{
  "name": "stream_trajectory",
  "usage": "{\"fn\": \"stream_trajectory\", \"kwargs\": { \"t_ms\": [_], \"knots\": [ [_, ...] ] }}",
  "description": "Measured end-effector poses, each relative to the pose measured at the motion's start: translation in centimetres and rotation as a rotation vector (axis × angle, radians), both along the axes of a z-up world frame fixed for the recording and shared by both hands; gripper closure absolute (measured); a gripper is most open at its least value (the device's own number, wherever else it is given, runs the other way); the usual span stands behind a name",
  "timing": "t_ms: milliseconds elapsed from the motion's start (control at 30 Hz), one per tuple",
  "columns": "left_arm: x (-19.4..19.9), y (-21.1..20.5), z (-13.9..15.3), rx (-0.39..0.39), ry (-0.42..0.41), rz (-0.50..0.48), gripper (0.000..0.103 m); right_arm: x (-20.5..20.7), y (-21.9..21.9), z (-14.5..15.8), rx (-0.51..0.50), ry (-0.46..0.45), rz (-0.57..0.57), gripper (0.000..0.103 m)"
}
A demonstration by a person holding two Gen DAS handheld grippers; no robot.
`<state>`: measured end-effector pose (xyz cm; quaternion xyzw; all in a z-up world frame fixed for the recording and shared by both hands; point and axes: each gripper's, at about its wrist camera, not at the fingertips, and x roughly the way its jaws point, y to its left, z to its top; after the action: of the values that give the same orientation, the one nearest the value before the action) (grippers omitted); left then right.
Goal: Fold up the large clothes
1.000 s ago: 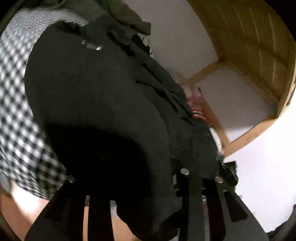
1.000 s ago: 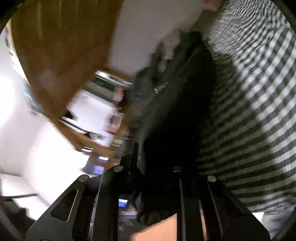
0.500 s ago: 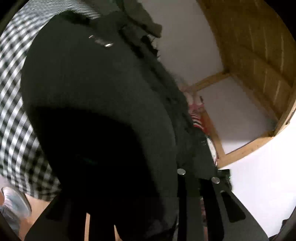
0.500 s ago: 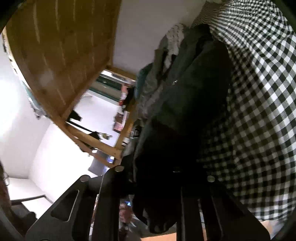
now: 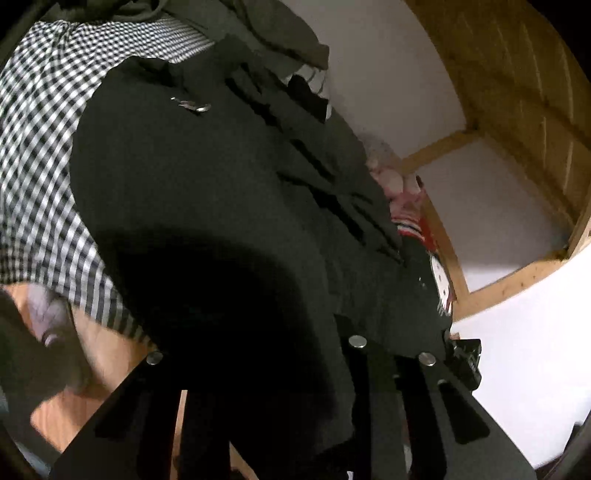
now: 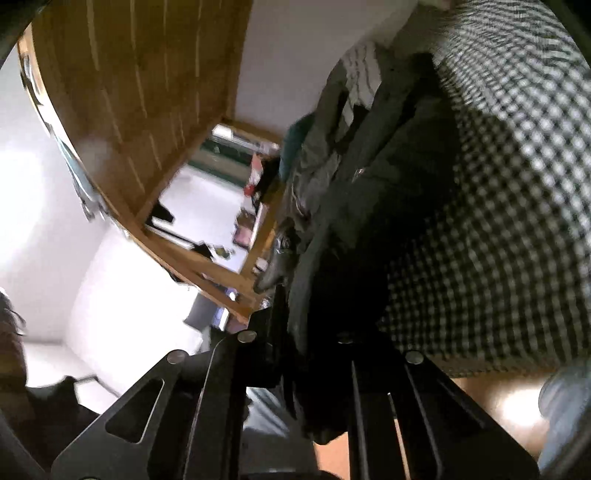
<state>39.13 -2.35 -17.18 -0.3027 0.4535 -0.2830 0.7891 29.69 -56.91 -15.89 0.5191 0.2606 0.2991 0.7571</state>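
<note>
The left gripper [image 5: 266,369] was closing, with a thick fold of the dark garment [image 5: 207,206] between its fingers; the cloth draped over and hid the left finger almost wholly. The right gripper [image 6: 295,354] was clamped narrow on another part of the same dark garment [image 6: 373,229], which bunched between its fingers and hung below them. Holding the cloth at two separate points was probably meant to spread it between the hands so that a fold line could be formed.

The garment lay mostly on a bed covered by a black-and-white checked sheet [image 5: 40,147], with its near edge raised at the grippers. A small metal fitting [image 5: 192,105], possibly a zip pull or clasp, showed on its upper surface in the left wrist view. Other clothes [image 5: 266,33] were piled at the far end of the bed, against the white wall [image 5: 373,62]. A wooden frame [image 5: 517,96] ran above and beside the bed.

The step in hand appeared to be lifting the near edge clear of the sheet; no finished fold was visible. The cloth was limp and heavy-looking, so it would likely sag between the two grips. The bunching on the left side risked an uneven grip there. A wooden floor [image 6: 491,398] showed beneath the right gripper.
</note>
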Motion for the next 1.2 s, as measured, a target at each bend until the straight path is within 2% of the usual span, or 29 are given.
{"fn": "stream_trajectory", "kwargs": {
  "t_ms": [133,233,333,400,500,633,867,967,1133,1200],
  "knots": [
    [-0.8,1.2,0.1,-0.005,0.037,0.01,0.081,-0.1,-0.7,0.4,0.015,0.005,-0.007,0.092],
    [1.5,0.4,1.8,-0.003,-0.045,-0.004,0.081,1.0,-0.9,1.3,0.086,-0.043,-0.015,0.092],
    [3.3,0.4,3.6,-0.02,-0.125,0.001,0.081,3.6,-1.2,2.5,0.131,-0.089,-0.025,0.092],
    [5.8,-0.2,5.4,-0.029,-0.165,0.008,0.081,6.2,-1.8,3.2,0.157,-0.112,-0.041,0.092],
    [9.4,-1.7,8.2,0.001,-0.242,0.014,0.08,9.3,-3.2,4.3,0.177,-0.131,-0.078,0.093],
    [13.2,-3.4,10.5,0.046,-0.289,0.0,0.08,13.1,-4.7,5.6,0.171,-0.127,-0.106,0.093],
    [18.6,-4.7,12.8,0.09,-0.333,-0.023,0.08,19.3,-5.9,8.0,0.129,-0.148,-0.124,0.093],
    [22.1,-5.6,13.5,0.121,-0.349,-0.037,0.08,22.3,-6.4,8.4,0.117,-0.14,-0.145,0.093],
    [27.6,-6.8,13.5,0.15,-0.341,-0.049,0.08,27.5,-7.3,8.4,0.086,-0.108,-0.188,0.093],
    [30.4,-7.2,13.1,0.135,-0.312,-0.049,0.08,29.5,-7.6,8.5,0.065,-0.089,-0.214,0.093]
  ]
}}
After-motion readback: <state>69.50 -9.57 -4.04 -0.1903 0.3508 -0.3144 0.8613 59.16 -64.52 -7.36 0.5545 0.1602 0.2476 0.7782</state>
